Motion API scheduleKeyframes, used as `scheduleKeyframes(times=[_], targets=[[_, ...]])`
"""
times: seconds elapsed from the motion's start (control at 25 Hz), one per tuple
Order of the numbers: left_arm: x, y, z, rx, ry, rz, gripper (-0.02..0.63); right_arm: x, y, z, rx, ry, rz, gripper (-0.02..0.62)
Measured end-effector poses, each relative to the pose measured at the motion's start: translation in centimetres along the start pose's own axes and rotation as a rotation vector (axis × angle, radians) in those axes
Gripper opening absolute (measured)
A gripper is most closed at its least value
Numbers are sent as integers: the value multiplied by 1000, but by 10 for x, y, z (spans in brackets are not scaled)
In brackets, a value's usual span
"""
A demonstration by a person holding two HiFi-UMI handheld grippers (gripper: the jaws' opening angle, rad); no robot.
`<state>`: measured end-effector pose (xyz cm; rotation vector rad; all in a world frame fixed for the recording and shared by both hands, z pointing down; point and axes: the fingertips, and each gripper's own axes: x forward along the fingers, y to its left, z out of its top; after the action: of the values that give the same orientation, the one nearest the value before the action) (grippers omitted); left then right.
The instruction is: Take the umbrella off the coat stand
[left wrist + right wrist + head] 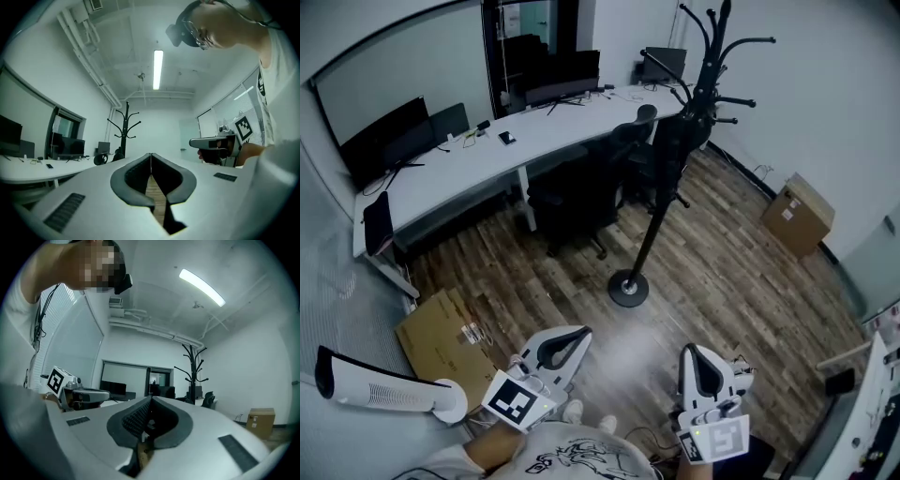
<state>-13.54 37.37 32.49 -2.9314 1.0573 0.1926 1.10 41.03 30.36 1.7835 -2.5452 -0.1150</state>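
The black coat stand (661, 202) rises from a round base (628, 288) on the wood floor in mid-room. A dark folded umbrella (673, 141) hangs along its upper pole, below the hooks. Both grippers are held low by the person's body, well short of the stand. My left gripper (581, 334) is shut with its tips meeting and nothing between them; its own view shows the stand (124, 129) far ahead. My right gripper (692, 350) is also shut and empty, with the stand (192, 373) off to its right. The umbrella is too small to pick out in either gripper view.
A curved white desk (487, 155) with monitors runs along the back, and black office chairs (581, 192) stand just left of the stand. A cardboard box (797, 214) sits at the right wall. Flattened cardboard (441, 333) and a white tower fan (384, 389) lie at the lower left.
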Motion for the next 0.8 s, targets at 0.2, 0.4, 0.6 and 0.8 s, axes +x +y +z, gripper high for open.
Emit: scheduleKeyframes(times=[0.2, 0.4, 0.6, 0.8], targets=[[-19, 27, -7, -18, 49, 10, 22, 20, 21, -4, -1, 12, -8, 6], [-28, 45, 0, -6, -17, -21, 21, 33, 38, -8, 0, 27, -19, 6], [-18, 55, -5, -16, -10, -19, 21, 46, 30, -16, 10, 33, -21, 6], [1, 65, -20, -28, 39, -16, 23, 63, 14, -23, 13, 26, -23, 6]])
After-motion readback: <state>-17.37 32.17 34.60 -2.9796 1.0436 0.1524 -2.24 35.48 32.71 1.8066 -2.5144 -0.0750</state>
